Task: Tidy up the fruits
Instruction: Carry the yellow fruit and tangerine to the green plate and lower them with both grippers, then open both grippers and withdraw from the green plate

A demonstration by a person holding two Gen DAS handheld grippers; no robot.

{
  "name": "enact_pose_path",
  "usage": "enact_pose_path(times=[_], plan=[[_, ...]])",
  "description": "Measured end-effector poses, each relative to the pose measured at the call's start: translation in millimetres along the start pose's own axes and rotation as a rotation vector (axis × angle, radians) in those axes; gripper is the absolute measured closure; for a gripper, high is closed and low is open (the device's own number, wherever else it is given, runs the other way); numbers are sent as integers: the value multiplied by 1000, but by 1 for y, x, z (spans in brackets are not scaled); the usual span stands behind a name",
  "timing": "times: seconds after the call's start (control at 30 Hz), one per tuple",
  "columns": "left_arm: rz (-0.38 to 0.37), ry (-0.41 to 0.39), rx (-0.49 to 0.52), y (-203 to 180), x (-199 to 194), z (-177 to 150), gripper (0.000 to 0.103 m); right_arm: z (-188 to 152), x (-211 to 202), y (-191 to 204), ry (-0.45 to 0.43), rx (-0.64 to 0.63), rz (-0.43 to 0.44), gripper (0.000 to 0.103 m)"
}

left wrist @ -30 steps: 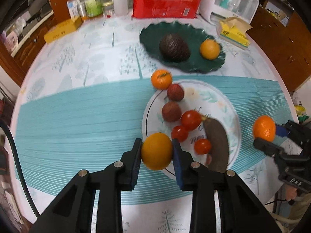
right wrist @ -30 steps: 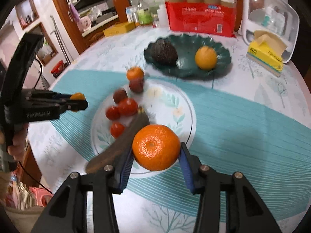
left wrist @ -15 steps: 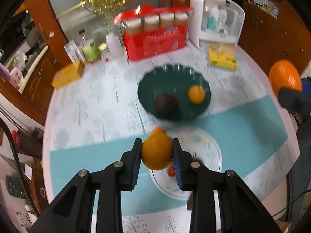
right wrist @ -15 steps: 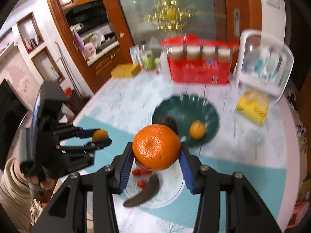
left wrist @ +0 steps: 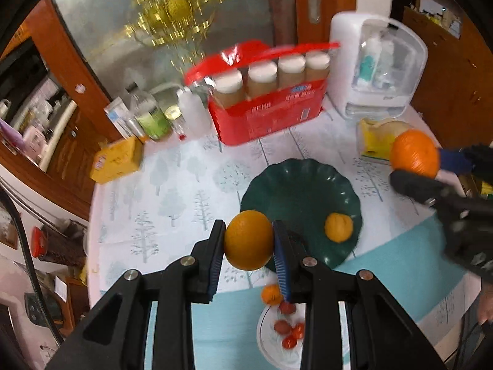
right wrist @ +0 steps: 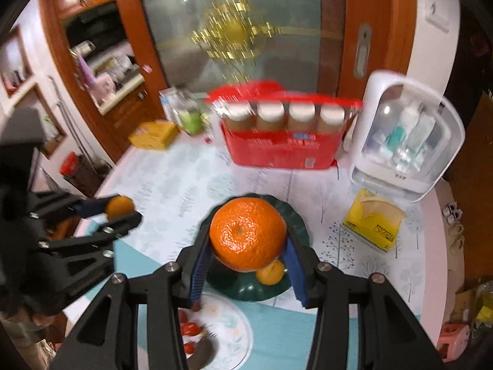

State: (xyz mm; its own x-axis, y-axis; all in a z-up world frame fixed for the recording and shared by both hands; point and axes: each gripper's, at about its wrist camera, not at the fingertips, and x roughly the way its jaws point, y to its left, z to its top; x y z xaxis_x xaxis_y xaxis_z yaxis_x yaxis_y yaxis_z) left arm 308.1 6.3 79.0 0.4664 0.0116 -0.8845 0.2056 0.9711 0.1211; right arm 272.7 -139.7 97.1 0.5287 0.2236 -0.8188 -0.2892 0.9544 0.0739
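Left wrist view: my left gripper [left wrist: 248,245] clenches an orange [left wrist: 248,243] at frame centre, raised above the green dish [left wrist: 292,185], which holds a smaller orange [left wrist: 338,227].

Right wrist view: my right gripper [right wrist: 248,246] grips a tangerine [right wrist: 248,233] over that dish, likely so like fruits gather there; white plate [right wrist: 234,333] lower centre.

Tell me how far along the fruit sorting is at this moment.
Partly done: the green plate already holds one orange fruit. In hand: the left gripper clamps an orange and the right gripper clamps a mandarin, both held above the table. Left: a small mandarin beside the white plate, whose red fruits remain.
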Motion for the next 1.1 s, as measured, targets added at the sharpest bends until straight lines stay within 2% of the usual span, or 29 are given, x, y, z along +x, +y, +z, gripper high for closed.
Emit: enact_pose_path(times=[0.07, 0.2, 0.27, 0.43, 0.53, 0.73, 0.83, 0.87, 0.93, 1.0, 1.1], plan=[[-19, 39, -20, -1, 41, 10, 74, 2, 38, -8, 48, 18, -4, 57], [-48, 113, -46, -7, 114, 13, 74, -5, 121, -29, 149, 82, 22, 57], [-63, 152, -61, -11, 146, 9, 74, -13, 148, -33, 180, 96, 27, 57], [-77, 221, -69, -23, 205, 0, 74, -34, 213, -35, 269, 91, 31, 57], [-87, 247, -63, -28, 228, -5, 74, -41, 236, -38, 294, 93, 25, 57], [-104, 274, -72, -30, 252, -8, 74, -45, 257, -51, 310, 133, 31, 56], [-108, 264, -74, -32, 253, -8, 72, -45, 258, -57, 288, 149, 36, 55], [-104, 262, -74, -32, 253, -8, 68, -44, 257, -58, 282, 149, 36, 55], [-91, 254, -77, -31, 251, -7, 45, -44, 255, -60, 278, 155, 35, 55], [-75, 236, -75, -30, 246, -7, 38, -44, 250, -64, 271, 168, 43, 54], [-84, 219, -72, -30, 234, -7, 36, -43, 241, -66, 257, 180, 55, 53]])
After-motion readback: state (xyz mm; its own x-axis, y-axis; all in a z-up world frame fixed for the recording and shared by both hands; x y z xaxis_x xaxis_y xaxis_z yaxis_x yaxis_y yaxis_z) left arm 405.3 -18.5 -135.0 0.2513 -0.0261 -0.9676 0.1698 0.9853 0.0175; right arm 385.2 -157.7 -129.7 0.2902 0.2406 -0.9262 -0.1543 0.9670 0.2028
